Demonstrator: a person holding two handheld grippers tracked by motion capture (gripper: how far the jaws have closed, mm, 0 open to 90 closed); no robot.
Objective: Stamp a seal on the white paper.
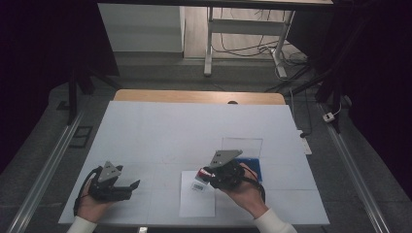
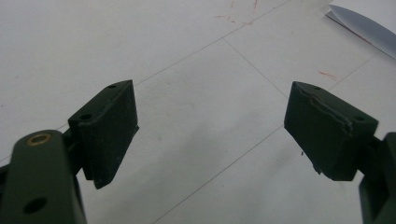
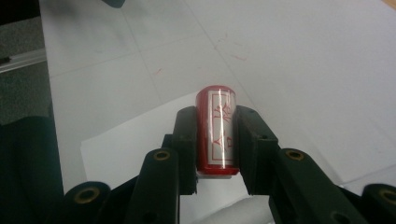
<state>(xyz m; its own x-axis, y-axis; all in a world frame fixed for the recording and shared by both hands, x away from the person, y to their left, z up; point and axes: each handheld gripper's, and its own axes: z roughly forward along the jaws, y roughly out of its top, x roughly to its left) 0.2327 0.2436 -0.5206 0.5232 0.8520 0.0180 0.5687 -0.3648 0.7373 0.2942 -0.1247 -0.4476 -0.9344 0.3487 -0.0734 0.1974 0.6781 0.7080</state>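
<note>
Right gripper (image 3: 215, 140) is clamped on a red stamp (image 3: 217, 133), a small cylinder w/ a white label in red characters. The stamp sits btwn the two jaws, its far end poking out past their tips, held above a white paper sheet (image 1: 197, 201) just below the gripper. Left gripper (image 2: 212, 130), well apart to the side, has its jaws spread wide w/ nothing btwn them, low over the white table (image 1: 145, 131).

We see a white-covered table (image 1: 145, 131). A paper sheet (image 1: 194, 201) lies at 6 o'clock; a blue tray (image 1: 255, 167) lies at 4 o'clock.
</note>
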